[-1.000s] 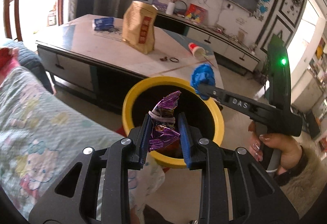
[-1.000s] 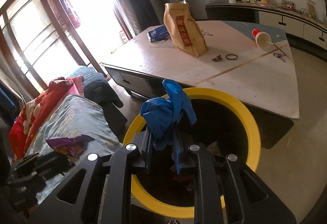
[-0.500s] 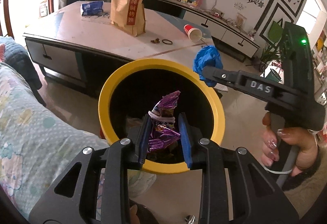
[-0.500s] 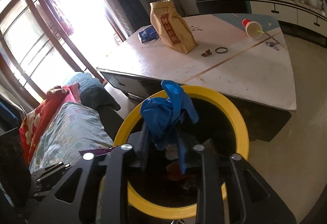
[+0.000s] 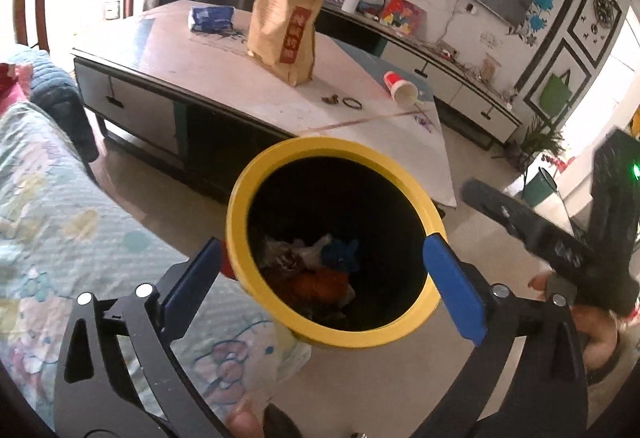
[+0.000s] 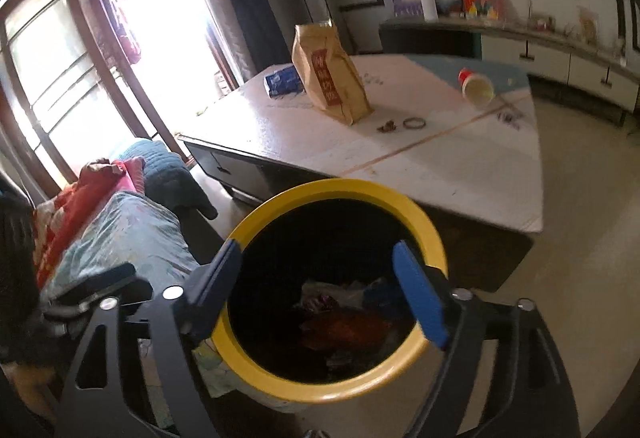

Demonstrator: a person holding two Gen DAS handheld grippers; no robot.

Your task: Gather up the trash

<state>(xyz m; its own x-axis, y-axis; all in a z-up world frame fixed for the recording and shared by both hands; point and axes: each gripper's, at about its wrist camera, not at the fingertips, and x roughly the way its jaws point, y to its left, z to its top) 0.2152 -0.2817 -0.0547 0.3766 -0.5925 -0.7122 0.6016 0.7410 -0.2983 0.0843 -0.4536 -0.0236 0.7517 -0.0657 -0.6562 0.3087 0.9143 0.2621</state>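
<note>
both claws hang over the yellow-rimmed bin (image 5: 240, 238), and both are spread wide with nothing between the blue pads. the left gripper (image 5: 324, 278) has one pad (image 5: 192, 278) outside the rim on its left and the other over the rim on its right; the right gripper (image 6: 320, 290) straddles the same bin (image 6: 436, 238), its left pad at the rim and its right pad (image 6: 418, 298) over the dark inside

the trash sits at the bottom of the bin, directly ahead of and below each claw. in the left wrist view a crumpled blue glove (image 5: 340, 256) lies a little right of the claw's centre line, with a pale wrapper (image 5: 314, 250) just to its left, a dark crinkled wrapper (image 5: 286, 264) further left and something orange (image 5: 320, 284) nearer the claw. the glove is balled up, so its long axis and heading cannot be told. the right wrist view shows the same heap darker and blurred, the orange piece (image 6: 348, 326) nearest

only the left wrist view shows the other tool: the right gripper's black body (image 5: 560, 246) off to the claw's right, blurred, with a hand (image 5: 596, 334) under it. only the right wrist view shows the bright window (image 6: 120, 38) far left of the claw

beyond the bin, ahead of both claws, the table (image 5: 200, 58) carries a standing brown paper bag (image 5: 286, 30), a blue packet (image 5: 212, 18) and a red paper cup (image 5: 400, 88) on its side, mouth towards the claws
</note>
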